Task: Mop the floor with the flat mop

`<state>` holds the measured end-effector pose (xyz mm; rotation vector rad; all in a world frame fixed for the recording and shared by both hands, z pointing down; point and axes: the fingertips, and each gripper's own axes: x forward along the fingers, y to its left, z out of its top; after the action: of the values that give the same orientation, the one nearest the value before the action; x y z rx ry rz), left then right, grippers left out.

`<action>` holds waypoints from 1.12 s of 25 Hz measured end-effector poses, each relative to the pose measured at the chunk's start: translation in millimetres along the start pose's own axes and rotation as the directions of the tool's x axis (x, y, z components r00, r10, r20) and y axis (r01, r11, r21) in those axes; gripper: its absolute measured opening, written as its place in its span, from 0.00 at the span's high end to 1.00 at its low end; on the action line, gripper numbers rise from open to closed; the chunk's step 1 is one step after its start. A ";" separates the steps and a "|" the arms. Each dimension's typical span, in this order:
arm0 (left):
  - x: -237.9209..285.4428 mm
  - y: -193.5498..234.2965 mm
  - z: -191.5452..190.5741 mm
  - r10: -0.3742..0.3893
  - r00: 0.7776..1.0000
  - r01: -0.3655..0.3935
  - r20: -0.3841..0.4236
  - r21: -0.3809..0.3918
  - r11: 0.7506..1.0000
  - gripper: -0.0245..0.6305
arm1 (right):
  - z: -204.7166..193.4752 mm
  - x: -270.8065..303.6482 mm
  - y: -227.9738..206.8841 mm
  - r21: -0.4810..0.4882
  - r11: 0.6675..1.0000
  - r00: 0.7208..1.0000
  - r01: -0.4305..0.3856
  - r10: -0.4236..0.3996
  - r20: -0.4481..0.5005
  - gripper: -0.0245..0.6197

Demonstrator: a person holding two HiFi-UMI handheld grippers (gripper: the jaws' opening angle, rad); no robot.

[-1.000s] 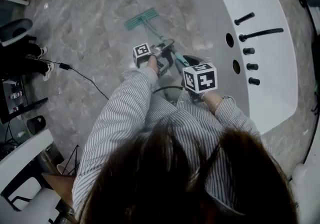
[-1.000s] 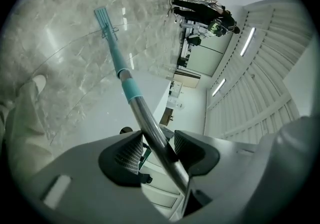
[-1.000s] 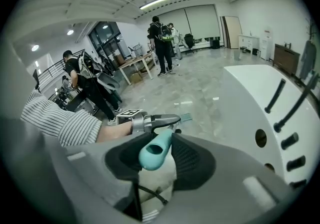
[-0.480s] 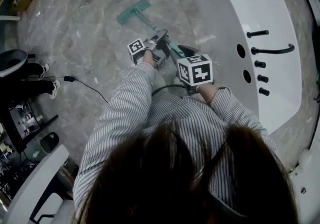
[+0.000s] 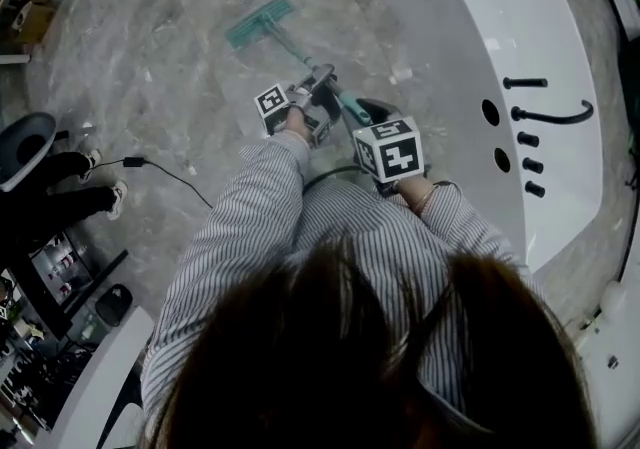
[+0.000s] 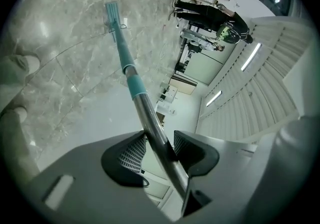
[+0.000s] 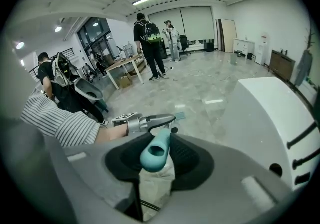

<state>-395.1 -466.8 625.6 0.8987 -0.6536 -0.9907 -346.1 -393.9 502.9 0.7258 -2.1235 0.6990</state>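
The flat mop has a teal head point(image 5: 260, 21) lying flat on the grey marble floor point(image 5: 150, 77), far ahead of me. Its pole point(image 5: 300, 59) slants back toward my body. My left gripper point(image 5: 318, 105) is shut on the metal part of the pole point(image 6: 150, 123), below the teal sleeve point(image 6: 134, 84); the mop head point(image 6: 113, 14) shows far off in the left gripper view. My right gripper point(image 5: 372, 123) is shut on the teal handle end point(image 7: 156, 151), nearer my body. In the right gripper view the left gripper point(image 7: 145, 123) shows just ahead.
A large white curved unit point(image 5: 500, 87) with black pegs and holes stands close at the right. A black cable point(image 5: 165, 172) crosses the floor at left, near a person's feet point(image 5: 105, 199). Chairs and white furniture point(image 5: 70, 392) crowd the left edge. People point(image 7: 150, 43) stand far off.
The mop head has slid farther away and leftward across the floor. Both grippers have stayed shut on the pole while the view shifted, and the white unit now sits lower right.
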 end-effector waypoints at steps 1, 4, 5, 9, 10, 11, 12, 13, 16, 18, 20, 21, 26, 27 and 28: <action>1.2 -1.5 1.5 -0.009 1.000 0.009 0.000 -0.006 1.000 0.69 | 1.5 1.4 -0.4 0.005 1.000 1.000 0.005 -0.005 0.003 0.78; 1.7 -1.3 7.8 -0.004 1.000 0.004 0.011 -0.009 1.000 0.70 | 3.8 5.8 -0.3 0.014 1.000 1.000 0.015 -0.015 0.000 0.79; 1.1 0.6 8.5 0.002 1.000 -0.002 0.012 -0.008 1.000 0.70 | 2.8 6.5 0.0 0.017 1.000 1.000 0.017 -0.017 -0.003 0.79; -4.9 11.3 4.5 0.028 1.000 -0.028 0.005 -0.010 1.000 0.70 | -9.9 5.8 1.6 0.029 1.000 1.000 0.008 -0.008 -0.011 0.79; -6.1 12.8 1.1 0.031 1.000 -0.031 0.007 -0.014 0.999 0.71 | -14.5 4.8 1.6 0.030 1.000 1.000 0.006 -0.005 -0.016 0.79; -7.9 14.9 -3.6 0.030 1.000 -0.029 0.010 -0.022 0.999 0.71 | -19.9 3.0 1.8 0.028 1.000 1.000 0.003 -0.002 -0.022 0.79; -10.2 18.1 -8.6 0.027 0.999 -0.027 0.016 -0.030 0.999 0.71 | -25.6 0.4 1.9 0.026 1.000 1.000 0.000 0.001 -0.028 0.79; -12.5 21.6 -13.5 0.025 0.999 -0.025 0.021 -0.034 0.999 0.71 | -30.7 -2.9 1.7 0.024 1.000 1.000 -0.003 0.004 -0.030 0.79; -16.1 29.9 -32.8 0.030 0.999 -0.030 0.023 -0.029 0.999 0.71 | -44.6 -18.7 -3.3 0.028 1.000 1.000 -0.014 0.014 -0.009 0.79; -18.3 37.7 -54.1 0.041 0.999 -0.040 0.012 -0.016 0.999 0.71 | -59.3 -34.3 -9.2 0.035 0.999 1.000 -0.020 0.019 0.009 0.78; -22.0 51.6 -79.3 0.052 0.999 -0.052 -0.003 0.001 0.999 0.71 | -80.6 -52.3 -16.7 0.032 0.999 1.000 -0.024 0.024 0.009 0.79; -23.9 60.0 -92.6 0.053 0.999 -0.053 -0.004 0.007 0.999 0.71 | -92.6 -62.0 -21.3 0.031 0.999 1.000 -0.028 0.027 0.007 0.79; -36.8 103.7 -168.7 0.022 0.998 -0.021 0.061 -0.010 1.000 0.71 | -162.2 -116.1 -42.4 0.020 0.999 0.999 -0.050 0.050 -0.016 0.79; -40.1 111.4 -183.8 0.018 0.997 -0.017 0.073 -0.018 1.000 0.71 | -175.3 -126.9 -45.5 0.017 0.998 0.998 -0.054 0.054 -0.020 0.79; -43.3 118.3 -198.0 0.018 0.997 -0.016 0.079 -0.022 1.000 0.71 | -187.3 -137.0 -48.2 0.014 0.998 0.998 -0.058 0.058 -0.023 0.79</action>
<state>-203.8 -330.9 628.8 0.8372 -0.7156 -1.0200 -147.9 -264.0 508.4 0.6618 -2.1273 0.7495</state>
